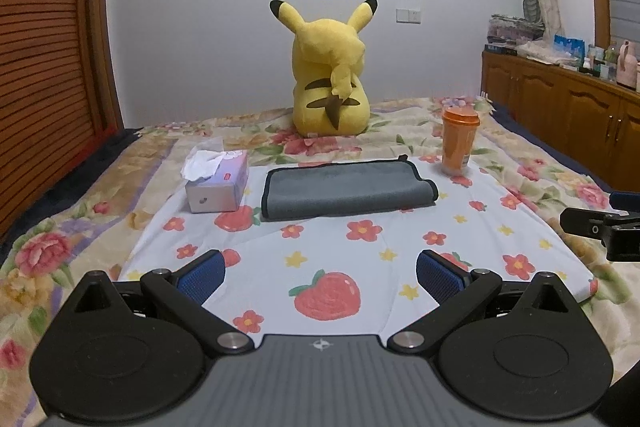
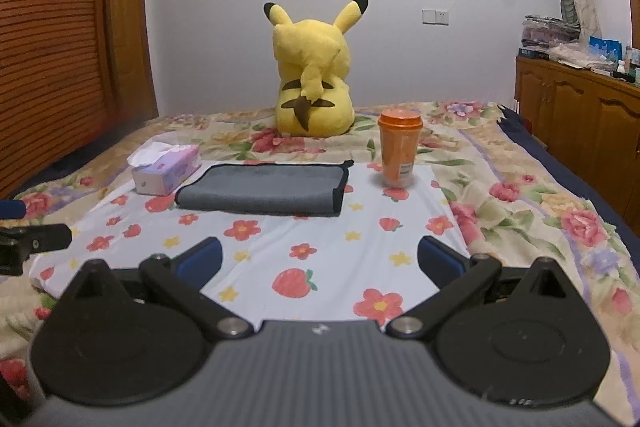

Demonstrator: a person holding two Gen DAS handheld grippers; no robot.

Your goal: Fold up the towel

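A grey towel (image 1: pixel 344 189) with dark trim lies folded flat on a white cloth with a strawberry and flower print (image 1: pixel 360 247), on the bed. It also shows in the right wrist view (image 2: pixel 266 189). My left gripper (image 1: pixel 320 273) is open and empty, well short of the towel, above the cloth's near part. My right gripper (image 2: pixel 319 259) is open and empty too, at a similar distance from the towel. Part of the right gripper shows at the right edge of the left wrist view (image 1: pixel 604 225).
A tissue box (image 1: pixel 216 183) stands left of the towel and an orange cup (image 1: pixel 459 141) right of it. A yellow plush toy (image 1: pixel 330 75) sits behind. Wooden cabinets (image 1: pixel 560 115) line the right wall, a slatted wooden door (image 1: pixel 44 67) the left.
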